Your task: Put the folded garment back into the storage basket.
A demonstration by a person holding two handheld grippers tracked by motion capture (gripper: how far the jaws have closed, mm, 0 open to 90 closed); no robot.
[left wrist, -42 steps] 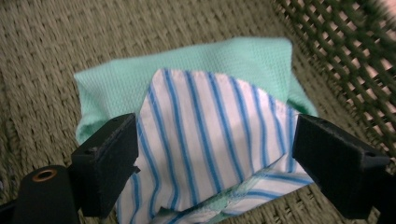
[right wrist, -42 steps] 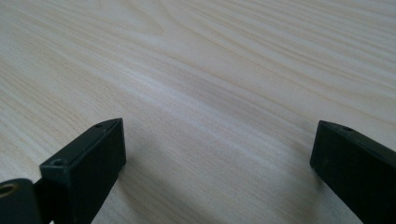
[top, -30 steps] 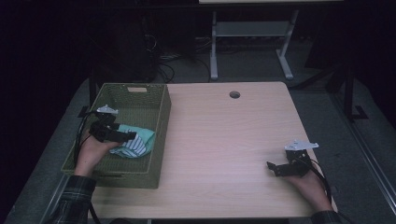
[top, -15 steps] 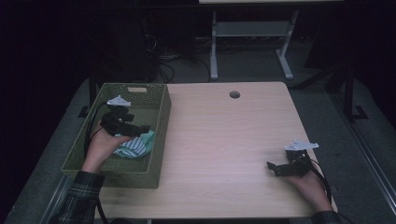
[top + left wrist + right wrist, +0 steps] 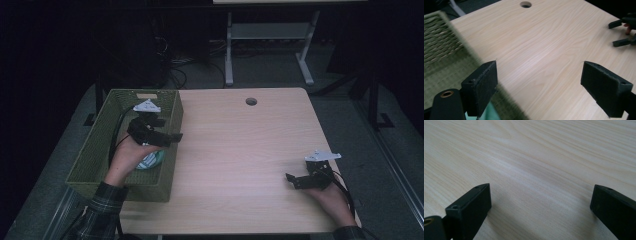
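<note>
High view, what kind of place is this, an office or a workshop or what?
Probably an office or lab workspace: a pale wooden desk with a cable hole, loose cables on the grey carpeted floor behind it, and a second desk's metal frame farther back.

Your light teal cloth (image 5: 150,161) lies crumpled on the floor of the green woven basket (image 5: 90,160). Your hand covers part of it.

Left gripper (image 5: 170,136) now above basket (image 5: 95,150) rim, empty
</note>
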